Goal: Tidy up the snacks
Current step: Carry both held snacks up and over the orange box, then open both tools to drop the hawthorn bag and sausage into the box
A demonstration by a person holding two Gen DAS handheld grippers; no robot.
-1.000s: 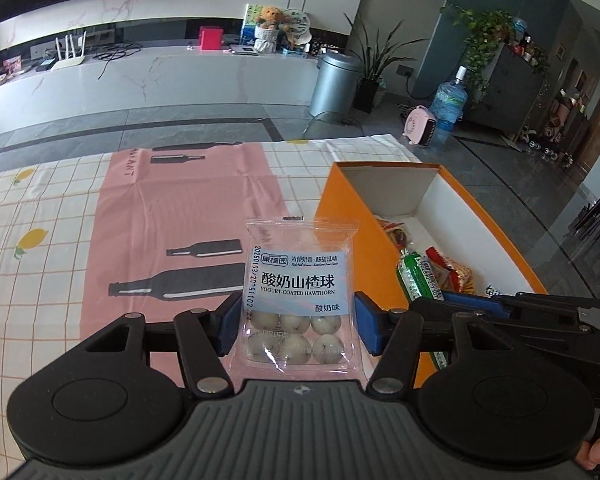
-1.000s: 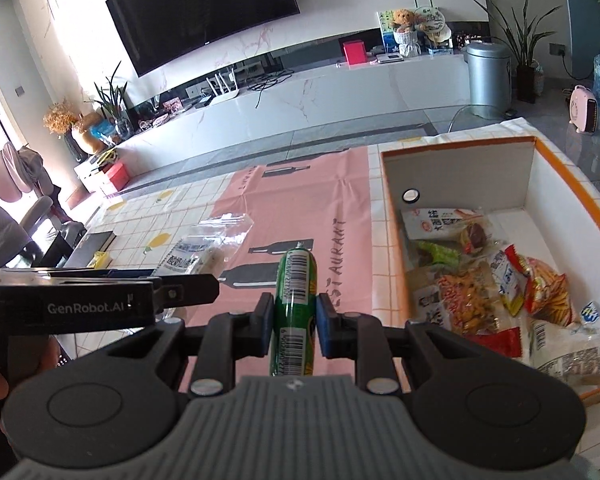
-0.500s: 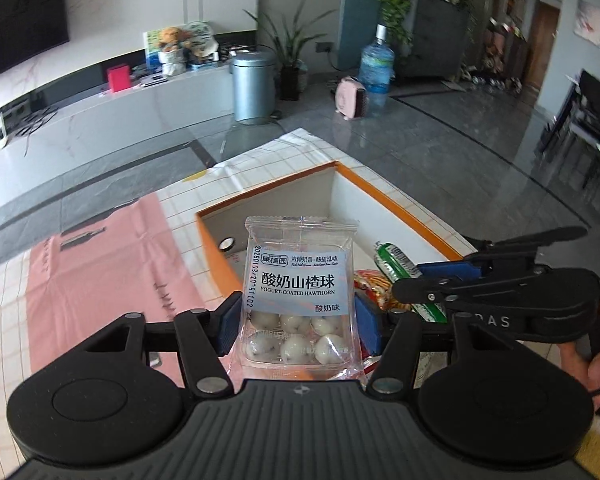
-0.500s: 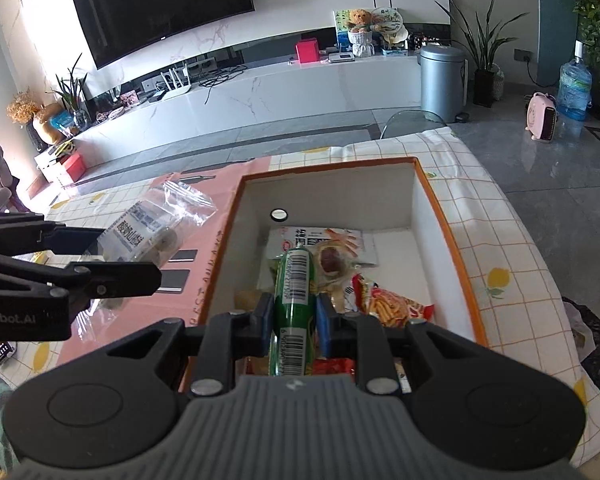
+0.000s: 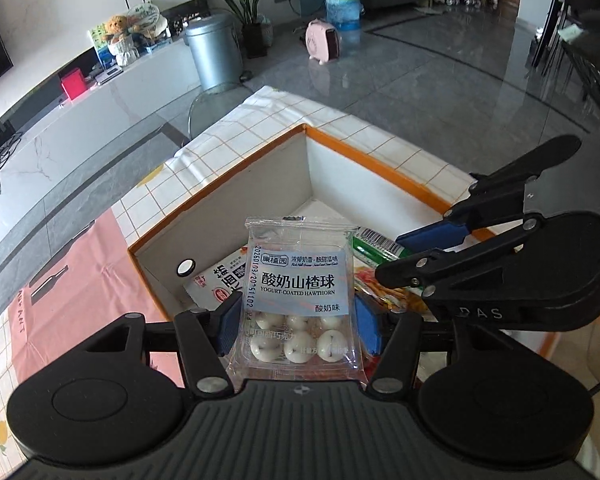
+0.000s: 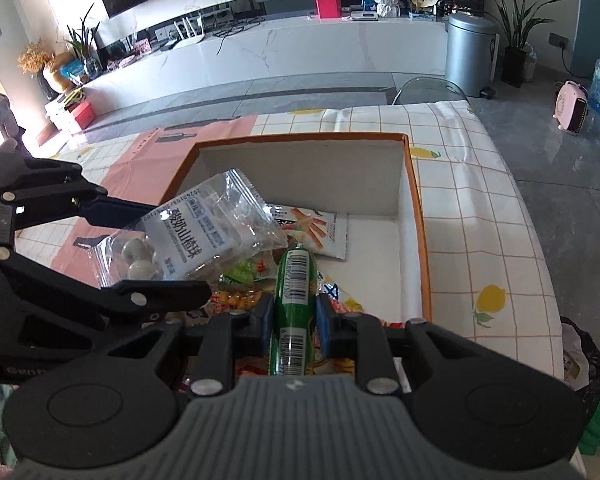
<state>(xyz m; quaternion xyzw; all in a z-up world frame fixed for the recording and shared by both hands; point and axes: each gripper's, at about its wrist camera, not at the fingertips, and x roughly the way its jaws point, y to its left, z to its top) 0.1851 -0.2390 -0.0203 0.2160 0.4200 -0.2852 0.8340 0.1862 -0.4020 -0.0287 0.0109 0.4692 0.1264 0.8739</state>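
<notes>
1. Over the open orange-rimmed cardboard box with white inner walls [image 6: 414,216], both grippers hang side by side, each carrying a snack.
2. Half spread, the left gripper [image 5: 298,326] has its blue pads [image 5: 230,326] pressed on the lower sides of a clear plastic pouch of white yogurt-coated hawthorn balls with a pale printed label [image 5: 298,300], held upright.
3. Almost fully closed, the right gripper [image 6: 294,326] pinches a slim green foil-wrapped stick with white barcode panels [image 6: 294,284], pointing forward along the fingers.
4. Judging from this, the step is the drop into the box: lower each snack close to the heap before letting go, so nothing bounces over the rim.
5. Release one hand at a time; the grippers sit close together, and the pouch's top corner overhangs the stick's path.
6. A bare patch of white floor [image 6: 380,248] at the right of the box looks like the better landing spot.
7. Crinkly film makes the pouch floppy, with loose round balls that will roll inside; the stick is smooth and glossy.
8. Flat printed packets [image 6: 312,228] already line the bottom, on a checked cloth with lemon prints [image 6: 480,240].
</notes>
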